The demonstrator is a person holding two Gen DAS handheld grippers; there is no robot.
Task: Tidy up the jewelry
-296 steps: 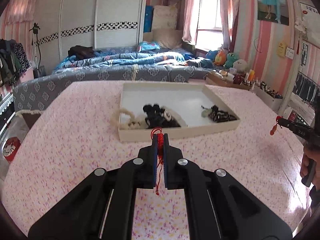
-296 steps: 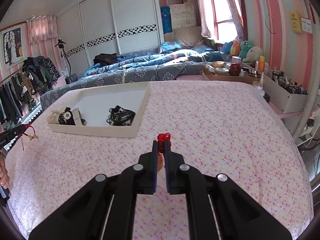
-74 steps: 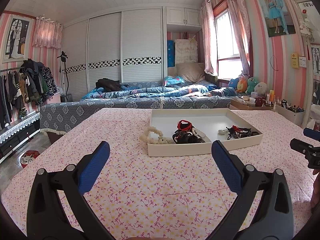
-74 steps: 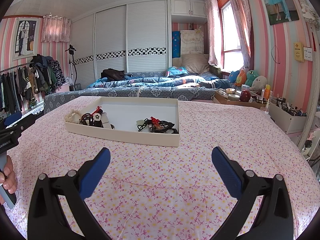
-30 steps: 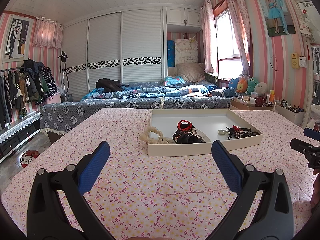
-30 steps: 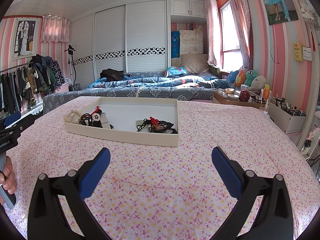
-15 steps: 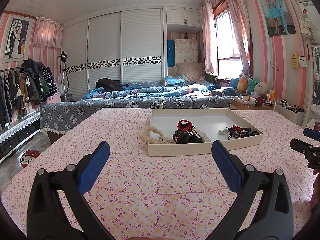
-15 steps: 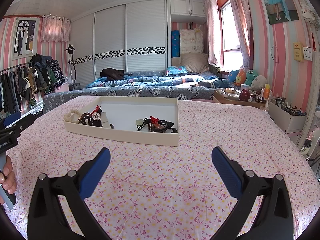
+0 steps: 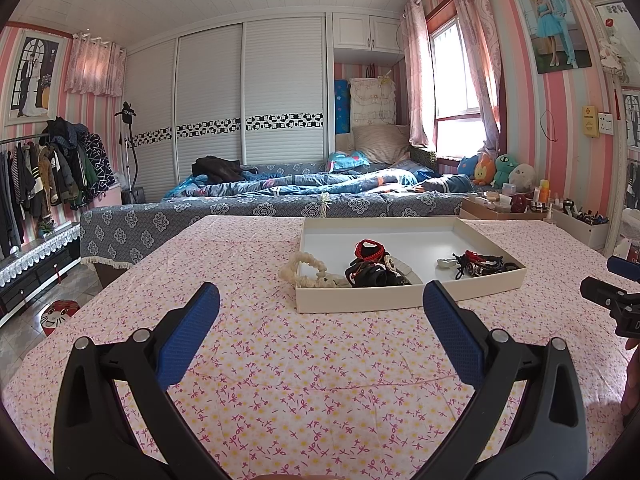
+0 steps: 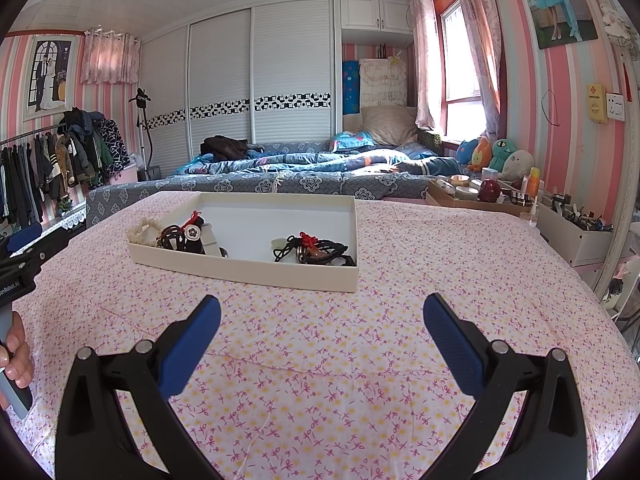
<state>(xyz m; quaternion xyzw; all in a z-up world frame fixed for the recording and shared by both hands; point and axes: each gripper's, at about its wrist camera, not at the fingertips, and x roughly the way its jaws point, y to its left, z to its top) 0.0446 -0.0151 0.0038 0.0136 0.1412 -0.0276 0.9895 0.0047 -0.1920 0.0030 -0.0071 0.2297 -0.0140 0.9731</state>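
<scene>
Floral tablecloth [image 9: 280, 360] spans the foreground. Jewelry lies in two heaps inside the white tray [image 9: 360, 304], a left heap [image 9: 374, 266] and a right heap [image 9: 478, 264]; a cream bracelet [image 9: 306, 272] drapes over the tray's left rim. Left gripper [image 9: 320, 320] and right gripper [image 10: 322, 320] hang short of the tray, jaws wide apart and empty. Bare cloth rings the tray, giving free approach; the left gripper looks slightly nearer.

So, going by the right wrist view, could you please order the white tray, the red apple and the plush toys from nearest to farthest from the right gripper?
From the right gripper, jaws open:
1. White tray, just ahead, slightly left.
2. Red apple, far right, at the table's back edge.
3. Plush toys, beyond it by the window.
</scene>
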